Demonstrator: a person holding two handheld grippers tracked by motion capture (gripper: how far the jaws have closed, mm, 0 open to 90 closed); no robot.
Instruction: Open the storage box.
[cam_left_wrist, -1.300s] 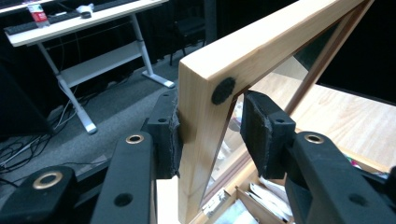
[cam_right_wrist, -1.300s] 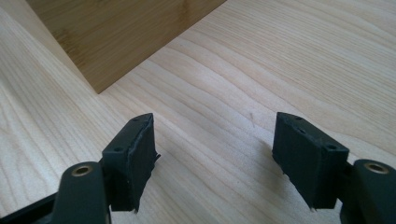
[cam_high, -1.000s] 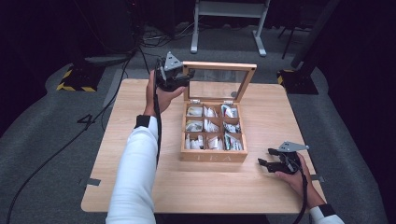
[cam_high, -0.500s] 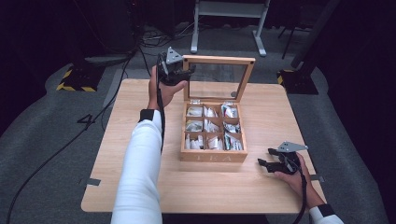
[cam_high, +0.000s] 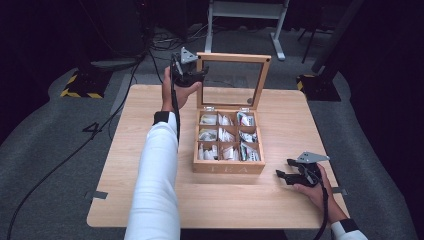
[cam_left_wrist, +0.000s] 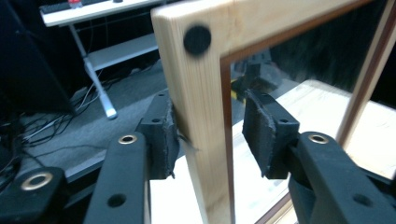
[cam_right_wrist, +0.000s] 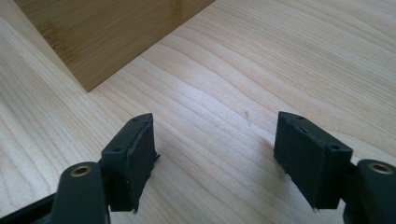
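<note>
Tea box (cam_high: 228, 167) of pale wood sits on the table (cam_high: 135, 150), the word TEA on its front wall and its nine compartments holding tea bags (cam_high: 224, 135). At the box's back edge the glass-paned lid (cam_high: 233, 59) stands upright on its hinges.

Left gripper (cam_high: 192, 76) is at the lid's upper left corner — the left gripper view shows the lid's wooden frame (cam_left_wrist: 198, 116) standing between its two black jaws. One pad (cam_left_wrist: 166, 135) lies against the frame's outer face. The other pad (cam_left_wrist: 264, 130) sits on the glass side, a narrow gap showing between it and the frame's inner edge. The jaws are drawn in about the frame, at about their narrowest.

Right gripper (cam_high: 286, 176) rests on the table just right of the box's front right corner — its jaws spread wide over bare wood, nothing between them, with the box's side wall (cam_right_wrist: 112, 37) beyond.
</note>
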